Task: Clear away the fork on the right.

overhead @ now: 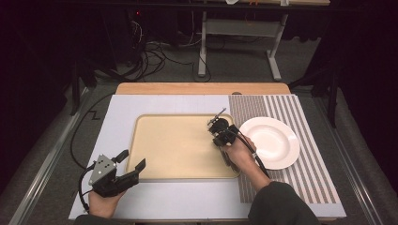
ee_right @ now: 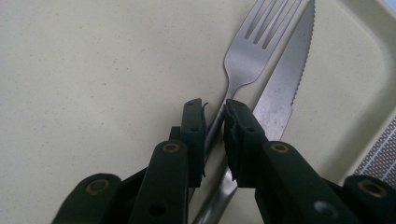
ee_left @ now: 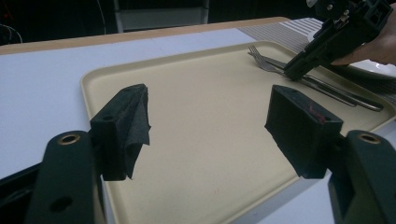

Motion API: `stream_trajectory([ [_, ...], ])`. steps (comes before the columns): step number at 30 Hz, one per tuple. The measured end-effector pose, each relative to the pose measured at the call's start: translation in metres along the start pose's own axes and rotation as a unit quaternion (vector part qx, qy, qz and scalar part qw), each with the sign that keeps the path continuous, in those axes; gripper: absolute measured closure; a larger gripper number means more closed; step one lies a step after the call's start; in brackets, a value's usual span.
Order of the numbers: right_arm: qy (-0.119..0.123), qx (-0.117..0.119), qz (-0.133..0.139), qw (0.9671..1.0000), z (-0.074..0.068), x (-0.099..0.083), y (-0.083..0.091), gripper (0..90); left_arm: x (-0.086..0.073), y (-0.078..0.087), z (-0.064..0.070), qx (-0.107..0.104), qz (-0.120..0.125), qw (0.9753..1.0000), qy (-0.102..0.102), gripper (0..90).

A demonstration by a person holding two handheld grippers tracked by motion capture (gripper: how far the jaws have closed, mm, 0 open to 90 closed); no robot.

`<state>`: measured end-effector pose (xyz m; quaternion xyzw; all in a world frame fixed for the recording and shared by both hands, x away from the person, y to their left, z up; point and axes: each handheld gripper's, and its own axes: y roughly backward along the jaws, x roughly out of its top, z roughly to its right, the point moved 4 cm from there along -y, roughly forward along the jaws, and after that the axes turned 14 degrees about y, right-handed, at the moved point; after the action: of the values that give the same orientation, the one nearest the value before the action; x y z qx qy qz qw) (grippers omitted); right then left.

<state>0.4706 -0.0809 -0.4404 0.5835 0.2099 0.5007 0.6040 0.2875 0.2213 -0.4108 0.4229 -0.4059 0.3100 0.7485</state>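
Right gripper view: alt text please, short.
The right gripper has its black jaws closed around the handle of a fork, beside a serrated knife. Both lie on a beige tray.

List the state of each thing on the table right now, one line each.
Fork: flat on the tray, handle between the closed right gripper jaws.
Knife: flat beside the fork, untouched.
Tray: flat, holding the cutlery.
Plate: upright, empty.
Left gripper: open, holding nothing.
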Motion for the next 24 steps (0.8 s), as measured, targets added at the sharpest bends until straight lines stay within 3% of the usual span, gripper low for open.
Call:
stream_trajectory([
  [13,-0.008,0.009,0.008,0.9999,0.002,-0.001,0.0,73.8,-0.001,-0.001,0.003,0.018,0.009,0.9997,-0.016,33.7],
  [14,-0.001,0.009,0.01,0.9999,0.003,-0.001,0.0,73.3,-0.001,-0.002,0.003,0.019,0.012,0.9996,-0.015,33.7],
  [24,-0.01,0.014,0.028,0.9995,0.002,-0.004,0.01,68.5,-0.002,-0.002,0.003,0.02,0.019,0.9994,-0.019,33.6],
])
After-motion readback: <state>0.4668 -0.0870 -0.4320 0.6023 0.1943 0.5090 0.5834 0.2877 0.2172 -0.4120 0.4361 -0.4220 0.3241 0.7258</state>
